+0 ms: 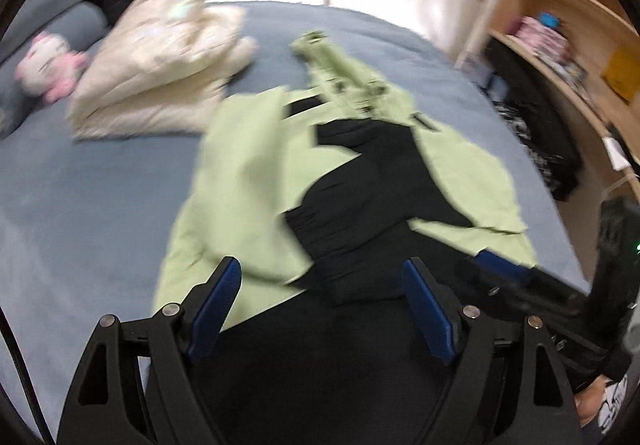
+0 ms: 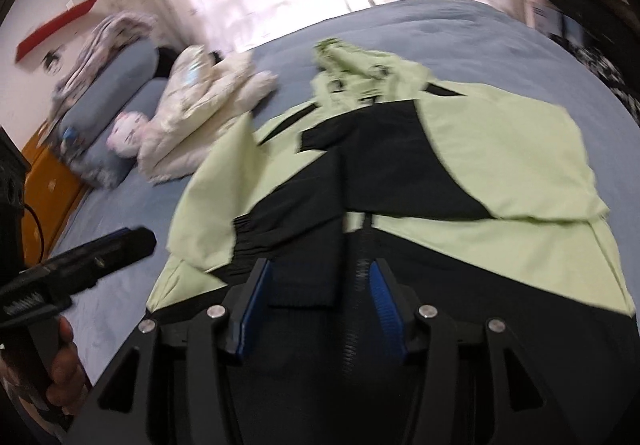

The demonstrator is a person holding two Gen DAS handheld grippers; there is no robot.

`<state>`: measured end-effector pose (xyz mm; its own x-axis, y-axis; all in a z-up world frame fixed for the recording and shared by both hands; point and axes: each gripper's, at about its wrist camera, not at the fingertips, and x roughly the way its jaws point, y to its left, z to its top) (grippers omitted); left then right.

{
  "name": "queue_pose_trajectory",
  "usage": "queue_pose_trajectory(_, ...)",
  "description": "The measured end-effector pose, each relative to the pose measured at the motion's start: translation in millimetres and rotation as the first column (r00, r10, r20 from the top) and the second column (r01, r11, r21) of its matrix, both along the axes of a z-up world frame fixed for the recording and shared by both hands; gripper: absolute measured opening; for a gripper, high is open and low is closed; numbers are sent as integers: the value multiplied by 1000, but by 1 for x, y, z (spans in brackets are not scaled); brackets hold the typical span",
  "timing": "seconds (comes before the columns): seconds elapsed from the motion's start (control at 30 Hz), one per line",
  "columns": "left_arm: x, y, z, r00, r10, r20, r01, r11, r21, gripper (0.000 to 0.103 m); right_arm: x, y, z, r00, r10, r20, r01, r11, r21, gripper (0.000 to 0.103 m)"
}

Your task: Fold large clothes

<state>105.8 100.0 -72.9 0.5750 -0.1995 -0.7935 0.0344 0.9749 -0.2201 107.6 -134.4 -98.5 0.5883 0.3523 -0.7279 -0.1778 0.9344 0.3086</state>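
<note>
A light green and black jacket (image 1: 248, 165) lies spread on the blue bed (image 1: 80, 197), hood at the far end, both sleeves folded in across the front. My left gripper (image 1: 322, 279) hangs over the jacket's near black hem, jaws wide apart and nothing between them. In the right wrist view the jacket (image 2: 500, 149) fills the middle. My right gripper (image 2: 320, 283) stands open just above it. A black sleeve cuff (image 2: 304, 285) lies between its blue pads without being pinched. The right gripper (image 1: 500, 267) also shows at the right edge of the left view.
A folded cream puffy coat (image 1: 160, 77) and a pink and white plush toy (image 1: 48, 65) lie at the far left of the bed, near blue pillows (image 2: 108, 97). Wooden shelves (image 1: 560, 25) stand along the right. A hand (image 2: 64, 369) holds the left gripper's handle.
</note>
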Motion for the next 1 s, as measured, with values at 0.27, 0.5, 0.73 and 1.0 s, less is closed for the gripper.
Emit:
queue_pose_trajectory(0.27,-9,39,-34,994,81,-79,-77,995,56,81,7,59,-25,976,215,-36,-218,963,-159,70)
queue_pose_trajectory(0.5,-8,52,-43,992,87,-93,-87,996,8,81,11,103,-43,940,337,-58,-335,871,-359,70)
queue_pose_trajectory(0.73,-7,56,-52,990,84,-113,-84,996,7,81,17,129,-69,921,379,-91,-363,748,-556,65)
queue_pose_trajectory(1.0,-10,56,-54,990,88,-111,-87,996,8,81,31,109,-24,923,383,-40,-354,801,-482,13)
